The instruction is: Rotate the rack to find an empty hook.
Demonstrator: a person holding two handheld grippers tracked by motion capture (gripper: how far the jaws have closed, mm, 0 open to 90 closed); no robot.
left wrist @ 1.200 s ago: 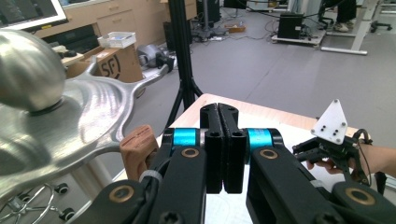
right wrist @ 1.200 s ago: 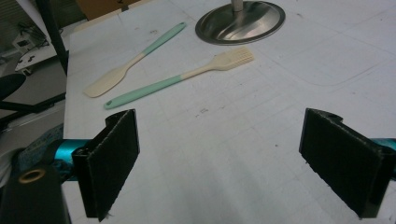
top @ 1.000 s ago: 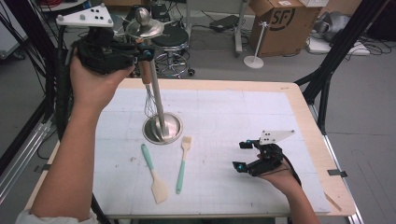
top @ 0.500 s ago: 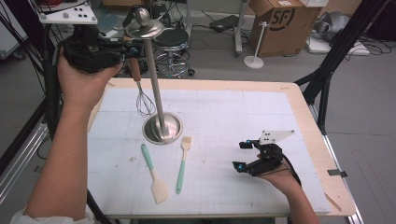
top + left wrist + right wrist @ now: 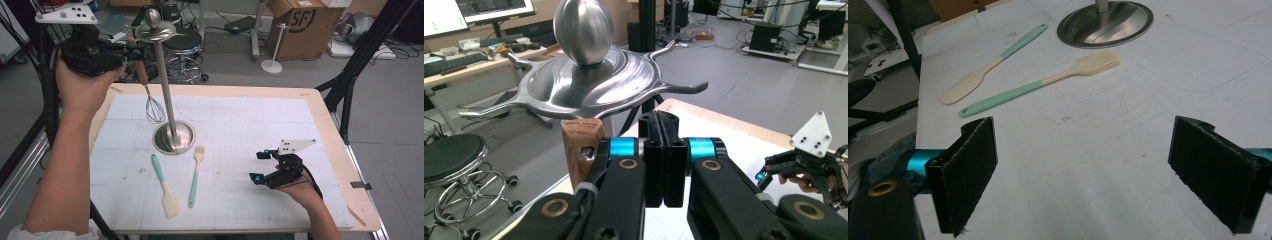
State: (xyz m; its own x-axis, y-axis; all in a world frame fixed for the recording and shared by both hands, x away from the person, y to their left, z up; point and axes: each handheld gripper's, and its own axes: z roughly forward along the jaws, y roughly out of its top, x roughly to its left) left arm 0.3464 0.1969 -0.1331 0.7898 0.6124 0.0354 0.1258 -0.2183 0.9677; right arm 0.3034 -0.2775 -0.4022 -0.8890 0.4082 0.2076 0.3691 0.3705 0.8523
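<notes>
The wire whisk with a brown wooden handle (image 5: 148, 92) hangs upright beside the steel utensil stand (image 5: 165, 90), its long axis vertical: handle at the top, wire balloon pointing down, clear of the white gridded table mat (image 5: 250, 125). The handle top sits just under the stand's round hook plate.

The left gripper (image 5: 131, 51) is raised high at that plate, its tip at the whisk handle. In the left gripper view the 2 black jaws are pressed flat together with nothing between them, and the wooden handle (image 5: 581, 150) stands just to their left, against the gripper's side; whether its hanging hole sits on one of the plate's curved arms cannot be told. That view also shows the stand's egg-shaped knob.

The right gripper (image 5: 260, 167) rests low on the mat near the table's right edge, well apart from the stand. The right gripper view shows its jaws spread wide and empty, looking over a teal-handled cream spatula (image 5: 993, 65) and a teal-handled cream basting brush (image 5: 1048, 82), which lie flat in front of the stand's round base. The high view shows these 2 tools side by side.
</notes>
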